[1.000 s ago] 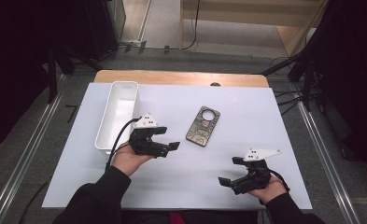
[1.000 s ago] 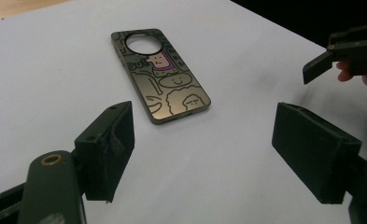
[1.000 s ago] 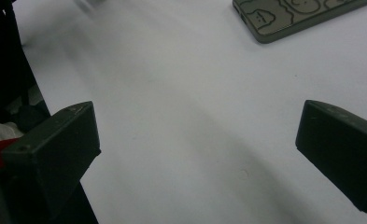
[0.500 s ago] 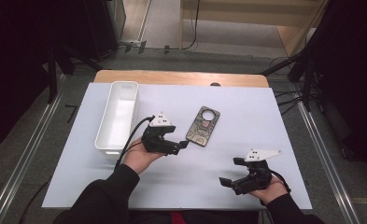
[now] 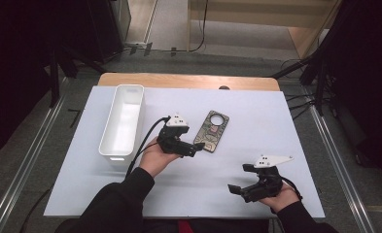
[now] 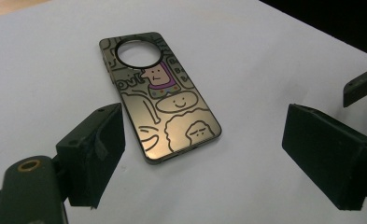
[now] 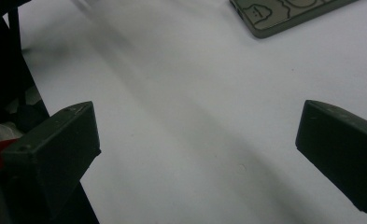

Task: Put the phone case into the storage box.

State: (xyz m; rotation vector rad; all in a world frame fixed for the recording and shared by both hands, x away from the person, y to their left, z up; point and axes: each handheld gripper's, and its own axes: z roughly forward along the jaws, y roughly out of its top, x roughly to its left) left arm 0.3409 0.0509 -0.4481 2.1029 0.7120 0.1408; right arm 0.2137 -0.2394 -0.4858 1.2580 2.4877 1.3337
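Left jaws: released and just widened further, with nothing between the pads; the left gripper (image 5: 192, 150) hangs over the desk (image 5: 286, 126) at the near end of the phone case

Phone case from left jaws: the phone case (image 6: 158, 95) lies flat, straight ahead of the jaws and a little toward the left pad; its near short end sits just beyond the gap, not yet touched

Long axis: runs away from the left jaws, round camera cut-out at the far end; in the high view it tilts slightly from the desk's front-to-back line

Nearer hand: the left, just beside the phone case (image 5: 211, 131)

Right jaws: released, holding nothing; the right gripper (image 5: 238, 190) rests well apart from the phone case, toward the person's edge, with a corner of the case (image 7: 284, 16) far ahead

Container: the white bin (image 5: 123, 121) stands beyond the left hand from the phone case, its long side roughly parallel to the case

Bin contents: none visible
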